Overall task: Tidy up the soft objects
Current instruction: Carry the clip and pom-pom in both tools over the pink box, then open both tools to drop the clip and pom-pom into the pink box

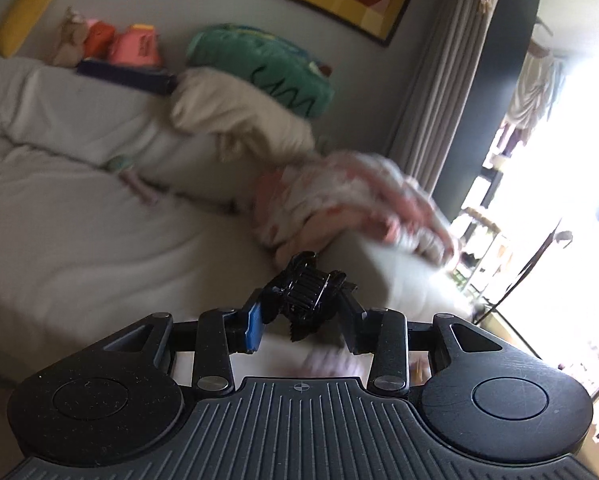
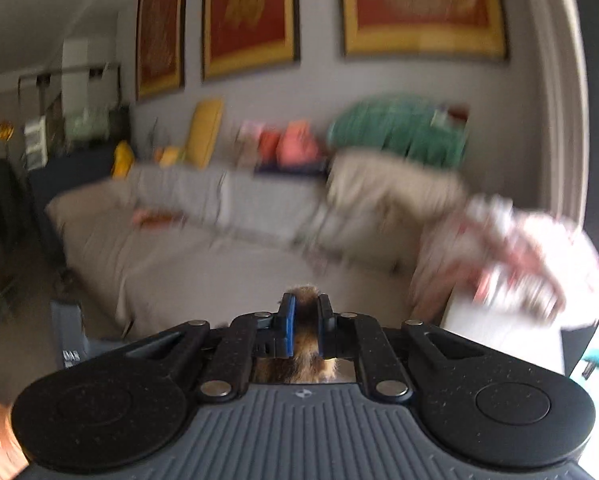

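My left gripper (image 1: 305,300) is shut on a black hair claw clip (image 1: 305,294) and holds it above the grey sofa seat (image 1: 79,220). My right gripper (image 2: 305,316) is shut on a brown furry soft toy (image 2: 303,364), whose fur shows between and below the fingers. A beige pillow (image 1: 235,116) and a green plush cushion (image 1: 267,68) lie at the sofa back; they also show in the right wrist view, the pillow (image 2: 391,188) below the cushion (image 2: 399,128). A pink-and-white patterned cloth (image 1: 351,200) is draped over the sofa arm, also in the right wrist view (image 2: 519,256).
Small orange and pink plush toys (image 1: 131,46) and a yellow cushion (image 1: 31,8) sit along the sofa back. Framed red-and-gold pictures (image 2: 423,8) hang on the wall. A curtain (image 1: 431,92) and bright window (image 1: 559,180) are to the right. A dark cabinet (image 2: 67,172) stands left.
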A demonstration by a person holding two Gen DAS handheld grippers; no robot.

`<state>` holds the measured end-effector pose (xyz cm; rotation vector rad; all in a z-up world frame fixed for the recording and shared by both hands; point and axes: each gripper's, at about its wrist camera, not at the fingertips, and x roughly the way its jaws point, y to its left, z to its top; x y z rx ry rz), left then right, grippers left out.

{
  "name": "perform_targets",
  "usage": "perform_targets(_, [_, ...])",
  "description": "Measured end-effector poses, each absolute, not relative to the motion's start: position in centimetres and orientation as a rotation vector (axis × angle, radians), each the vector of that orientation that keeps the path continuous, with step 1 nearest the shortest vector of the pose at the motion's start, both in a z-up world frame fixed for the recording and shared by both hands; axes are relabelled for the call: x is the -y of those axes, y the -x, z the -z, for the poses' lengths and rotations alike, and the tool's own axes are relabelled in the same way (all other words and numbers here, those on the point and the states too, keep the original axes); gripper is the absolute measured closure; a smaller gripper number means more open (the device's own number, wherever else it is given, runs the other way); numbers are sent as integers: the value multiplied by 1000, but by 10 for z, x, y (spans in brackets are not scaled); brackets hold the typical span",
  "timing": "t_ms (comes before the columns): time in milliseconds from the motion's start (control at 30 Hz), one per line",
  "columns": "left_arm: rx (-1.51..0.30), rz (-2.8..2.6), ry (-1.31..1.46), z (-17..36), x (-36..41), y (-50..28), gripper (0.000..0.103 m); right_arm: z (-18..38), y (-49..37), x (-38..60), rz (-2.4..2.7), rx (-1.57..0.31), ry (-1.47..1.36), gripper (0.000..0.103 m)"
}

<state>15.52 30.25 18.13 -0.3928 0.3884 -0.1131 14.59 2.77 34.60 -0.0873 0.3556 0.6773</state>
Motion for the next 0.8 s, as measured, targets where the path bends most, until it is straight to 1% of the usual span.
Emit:
perform_targets(67, [-405, 127, 392, -200, -304, -179, 60, -374, -147, -22, -631, -284, 86, 93])
perform_targets(167, [-440, 145, 410, -217, -299, -210, 60, -404, -158, -8, -565, -224, 81, 93])
perform_targets(267, [-455, 127, 393, -226, -279, -229, 61, -418, -169, 11, -498, -197, 81, 93])
perform_targets(367, [-471, 215, 383, -227, -242, -240, 61, -414, -179, 44, -458, -211, 69, 93])
perform_targets(467, [-524, 336, 361, -217, -185, -254, 60, -396, -194, 78, -431, -259, 40, 93])
perform_targets(567, [-636, 473, 361, -189, -119, -272, 60, -357, -214, 111, -406, -351, -13, 93])
perform_targets(600, [-694, 517, 372, -173, -98, -278, 60, -342, -221, 121, -396, -398, -31, 90])
perform_targets(633, [-772, 551, 386, -155, -77, -287, 60, -323, -228, 132, -390, -453, -46, 82])
perform_targets(700, [-926, 551, 355, -119, -38, -299, 60, -287, -245, 150, -383, -572, -67, 71])
perform_targets(733, [-968, 524, 294, -105, -21, -302, 60, -271, -250, 159, -360, -612, -75, 70])
perform_targets(800, [-976, 481, 162, -90, 4, -299, 60, -245, -254, 175, -320, -642, -69, 70])
